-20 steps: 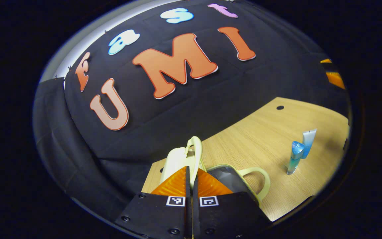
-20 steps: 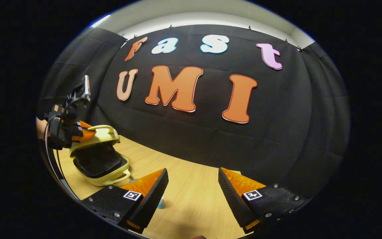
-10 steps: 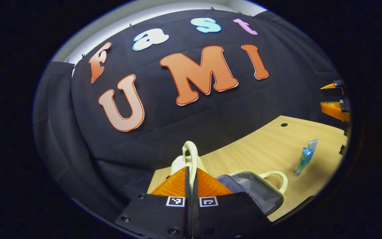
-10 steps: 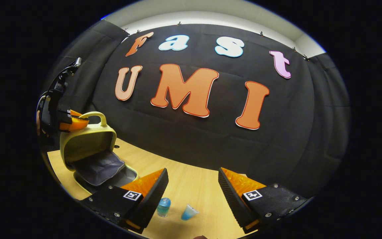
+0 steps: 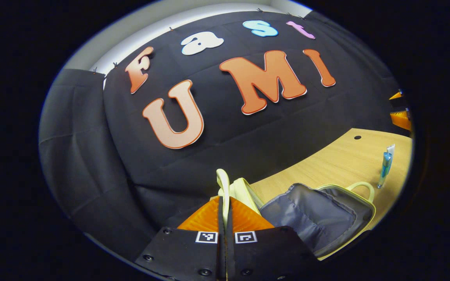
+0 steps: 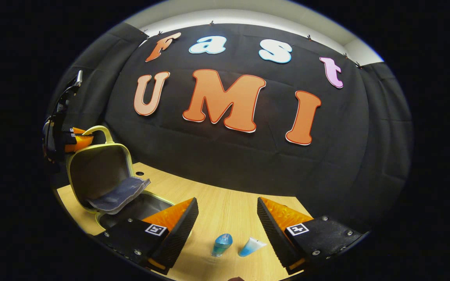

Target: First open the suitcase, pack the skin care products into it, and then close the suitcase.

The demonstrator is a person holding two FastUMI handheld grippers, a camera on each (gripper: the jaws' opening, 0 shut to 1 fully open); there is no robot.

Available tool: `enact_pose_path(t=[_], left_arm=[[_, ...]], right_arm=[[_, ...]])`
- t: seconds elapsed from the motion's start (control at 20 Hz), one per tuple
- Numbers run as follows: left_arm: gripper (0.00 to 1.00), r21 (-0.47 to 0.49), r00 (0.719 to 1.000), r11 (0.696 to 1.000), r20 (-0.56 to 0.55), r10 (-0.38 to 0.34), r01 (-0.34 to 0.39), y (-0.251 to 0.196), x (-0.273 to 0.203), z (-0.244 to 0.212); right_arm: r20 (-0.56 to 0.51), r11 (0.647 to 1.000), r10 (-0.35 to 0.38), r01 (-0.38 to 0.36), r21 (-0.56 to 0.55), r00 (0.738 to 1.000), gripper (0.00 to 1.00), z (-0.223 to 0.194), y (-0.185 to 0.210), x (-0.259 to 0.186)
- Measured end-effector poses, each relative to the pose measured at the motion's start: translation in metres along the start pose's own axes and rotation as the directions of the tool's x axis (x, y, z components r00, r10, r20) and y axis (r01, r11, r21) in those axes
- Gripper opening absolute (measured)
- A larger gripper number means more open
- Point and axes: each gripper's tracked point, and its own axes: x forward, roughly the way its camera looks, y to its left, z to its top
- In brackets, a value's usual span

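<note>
In the left gripper view, the left gripper [image 5: 225, 207] has its fingers clenched on the lid handle [image 5: 222, 183] of the suitcase [image 5: 326, 218], holding the lid raised; the grey-lined base lies open on the bench [image 5: 338, 164]. In the right gripper view, the right gripper [image 6: 227, 222] hovers low over the bench with fingers released and spread wide, tilted toward a blue bottle [image 6: 222, 244] and a pale tube [image 6: 250, 247] standing just beyond them. Farther left, the lid stands nearly upright.
</note>
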Motion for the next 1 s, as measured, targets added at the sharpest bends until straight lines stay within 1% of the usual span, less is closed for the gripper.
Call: enact_pose_path(t=[0.2, 0.35, 0.45, 0.55, 0.7, 0.8, 0.95, 1.0], left_arm=[[0.01, -0.046, 0.999, 0.998, -0.020, 0.033, -0.034, 0.034, 0.010, -0.030], [0.01, -0.037, 0.991, 0.994, -0.092, 0.099, -0.103, 0.066, 0.022, -0.071], [0.02, -0.044, 0.982, 0.991, -0.143, 0.119, -0.127, 0.078, 0.025, -0.103], [0.02, -0.051, 0.973, 0.989, -0.192, 0.127, -0.139, 0.090, 0.027, -0.131], [0.01, -0.044, 0.958, 0.989, -0.257, 0.126, -0.142, 0.095, 0.030, -0.172], [0.01, -0.050, 0.942, 0.988, -0.312, 0.122, -0.145, 0.097, 0.032, -0.203], [0.02, -0.085, 0.917, 0.984, -0.383, 0.112, -0.156, 0.097, 0.031, -0.238], [0.05, -0.079, 0.906, 0.983, -0.406, 0.118, -0.164, 0.097, 0.031, -0.248]], right_arm=[[-0.017, 1.000, -0.022, 0.022, -0.018, 1.000, 0.95, 0.003, -0.002, -0.006], [-0.027, 0.998, -0.043, 0.042, -0.049, 0.999, 0.95, 0.005, -0.009, -0.010], [-0.034, 0.997, -0.054, 0.052, -0.055, 0.998, 0.95, 0.004, -0.013, -0.012], [-0.045, 0.997, -0.054, 0.051, -0.059, 0.998, 0.95, 0.001, -0.013, -0.013], [-0.050, 0.996, -0.053, 0.049, -0.070, 0.997, 0.96, 0.001, -0.012, -0.011], [-0.061, 0.997, -0.045, 0.040, -0.070, 0.997, 0.96, 0.000, -0.011, -0.010], [-0.056, 0.995, -0.054, 0.049, -0.087, 0.997, 0.96, 0.004, -0.018, -0.012], [-0.063, 0.995, -0.061, 0.055, -0.089, 0.996, 0.95, 0.002, -0.020, -0.013]])
